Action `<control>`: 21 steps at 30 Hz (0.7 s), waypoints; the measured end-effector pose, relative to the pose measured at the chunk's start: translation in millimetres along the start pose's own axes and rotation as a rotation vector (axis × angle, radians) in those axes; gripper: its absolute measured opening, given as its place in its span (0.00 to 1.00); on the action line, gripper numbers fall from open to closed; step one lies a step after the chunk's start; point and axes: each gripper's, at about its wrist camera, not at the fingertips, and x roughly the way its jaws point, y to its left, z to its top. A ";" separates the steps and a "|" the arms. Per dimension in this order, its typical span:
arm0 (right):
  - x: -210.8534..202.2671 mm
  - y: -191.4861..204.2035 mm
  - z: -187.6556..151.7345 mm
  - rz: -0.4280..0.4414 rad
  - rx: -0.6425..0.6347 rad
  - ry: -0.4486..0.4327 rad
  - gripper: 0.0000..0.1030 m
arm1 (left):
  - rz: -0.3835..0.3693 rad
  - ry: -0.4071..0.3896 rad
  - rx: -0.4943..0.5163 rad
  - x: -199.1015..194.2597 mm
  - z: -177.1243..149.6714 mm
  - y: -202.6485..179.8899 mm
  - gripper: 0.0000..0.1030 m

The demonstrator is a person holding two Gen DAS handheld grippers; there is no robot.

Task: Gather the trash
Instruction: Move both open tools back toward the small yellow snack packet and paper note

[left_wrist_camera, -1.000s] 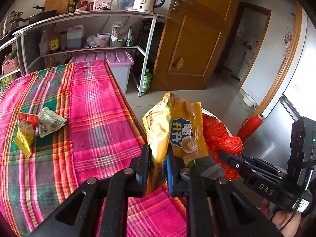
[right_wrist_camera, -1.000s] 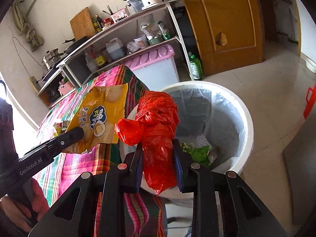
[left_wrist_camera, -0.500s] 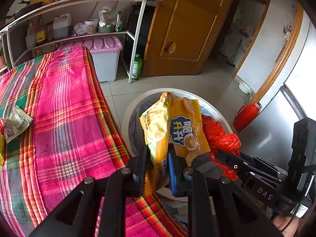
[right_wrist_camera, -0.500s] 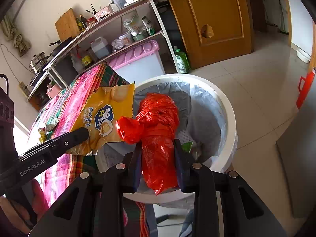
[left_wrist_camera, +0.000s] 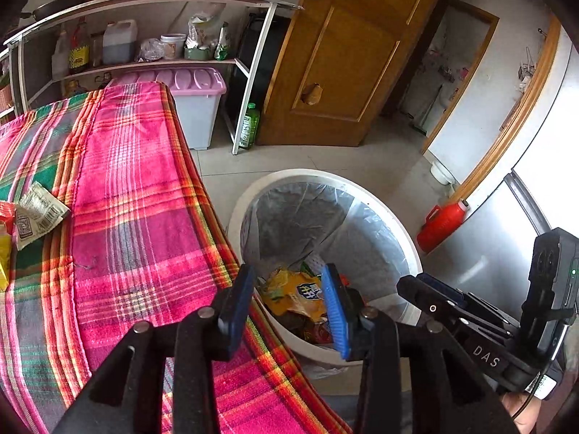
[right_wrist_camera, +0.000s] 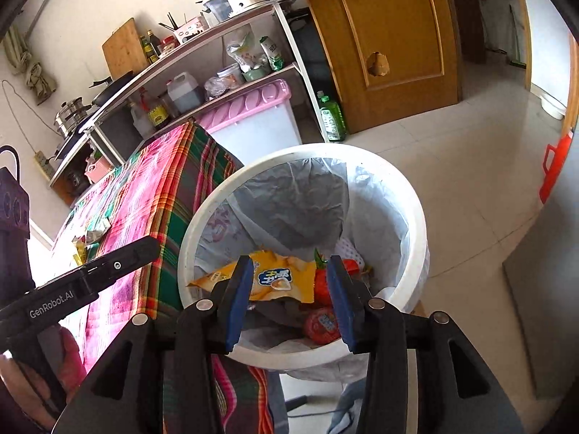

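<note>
A white trash bin (left_wrist_camera: 365, 195) (right_wrist_camera: 416, 213) with a clear liner stands beside the table's corner. The yellow snack bag (left_wrist_camera: 295, 298) (right_wrist_camera: 280, 280) lies inside it, and the red plastic bag (right_wrist_camera: 322, 284) rests just to its right among other trash. My left gripper (left_wrist_camera: 287, 287) hovers over the bin's near rim, jaws opening, nothing between the pads. My right gripper (right_wrist_camera: 289, 278) hangs above the bin, jaws opening and empty too. More wrappers (left_wrist_camera: 36, 213) lie on the plaid tablecloth (left_wrist_camera: 137, 224) at the left.
A metal shelf rack (left_wrist_camera: 253, 72) with bottles and a kettle stands behind the table. Under it sits a pink-lidded storage box (left_wrist_camera: 197, 108). A wooden door (left_wrist_camera: 343, 65) and a red thermos (left_wrist_camera: 439, 222) are to the right. Tiled floor surrounds the bin.
Both grippers opened. The yellow snack bag dropped from the left one and the red bag from the right one, and both now lie in the bin.
</note>
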 end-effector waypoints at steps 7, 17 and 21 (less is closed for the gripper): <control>-14.6 17.2 -1.8 0.049 -0.037 -0.030 0.42 | 0.024 -0.062 -0.006 -27.7 -5.8 11.0 0.39; -26.4 63.8 -11.2 0.163 -0.143 -0.050 0.42 | 0.101 -0.142 -0.035 -70.0 -25.9 41.4 0.39; -26.3 83.1 -15.4 0.191 -0.183 -0.042 0.42 | 0.130 -0.162 -0.064 -85.0 -34.9 58.4 0.39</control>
